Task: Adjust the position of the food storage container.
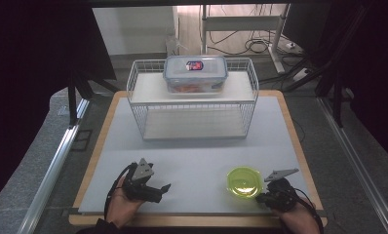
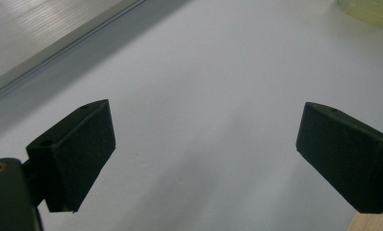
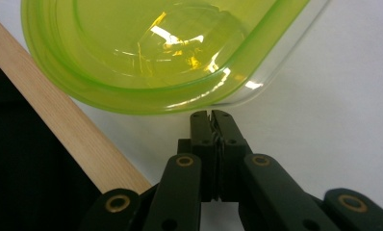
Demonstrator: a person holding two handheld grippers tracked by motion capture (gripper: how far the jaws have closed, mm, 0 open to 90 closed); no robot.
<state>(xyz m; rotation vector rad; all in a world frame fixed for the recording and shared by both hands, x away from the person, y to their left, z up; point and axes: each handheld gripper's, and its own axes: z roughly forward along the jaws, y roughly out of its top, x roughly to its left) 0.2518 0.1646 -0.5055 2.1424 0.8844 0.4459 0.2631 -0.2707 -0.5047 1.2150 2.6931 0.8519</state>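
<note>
A round yellow-green see-through lid or shallow bowl [image 1: 244, 181] lies on the white tabletop [image 1: 197, 161] at the front right. My right gripper [image 1: 260, 197] rests just behind its near right rim, shut. In the right gripper view the shut jaw tips [image 3: 211, 115] stand right at the green rim [image 3: 146, 57], with nothing visibly between them. My left gripper [image 1: 163, 192] lies at the front left, pointing right, open. Bare white surface shows between its two black pads [image 2: 206, 130], and the green rim [image 2: 367, 9] peeks in at the top right.
A white wire rack [image 1: 192, 105] with two shelves stands at the back middle. On its upper shelf sits a clear lidded storage box [image 1: 195, 73] with something orange inside. The table's wooden edge [image 3: 74, 130] runs close beside the green piece.
</note>
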